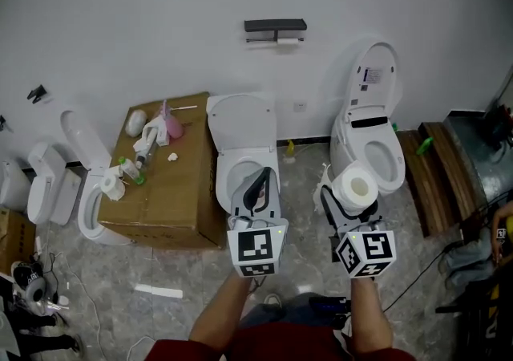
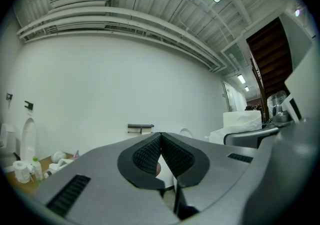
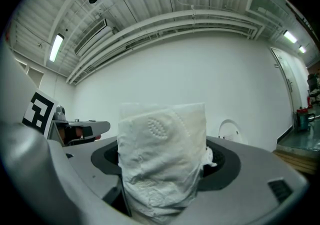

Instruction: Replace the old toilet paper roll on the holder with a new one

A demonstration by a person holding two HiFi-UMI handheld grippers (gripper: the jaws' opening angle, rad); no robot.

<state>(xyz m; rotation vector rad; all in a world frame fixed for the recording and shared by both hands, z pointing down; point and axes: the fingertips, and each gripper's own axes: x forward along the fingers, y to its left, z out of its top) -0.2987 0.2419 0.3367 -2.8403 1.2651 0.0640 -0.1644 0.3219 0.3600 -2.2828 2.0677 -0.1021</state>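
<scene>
1. Head view: the new roll (image 1: 355, 186) is held upright in the right claw (image 1: 349, 203); the left claw (image 1: 257, 187) is shut on nothing.
2. The holder (image 1: 275, 27) is seen on the far wall, well apart, with the old roll (image 1: 287, 42) on it.
3. The soft new roll could be crushed by too tight a squeeze, or dropped if the grip is slackened on approach.

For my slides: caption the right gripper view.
The right gripper, jaws shut on a toilet paper roll, faces a white wall.
</scene>
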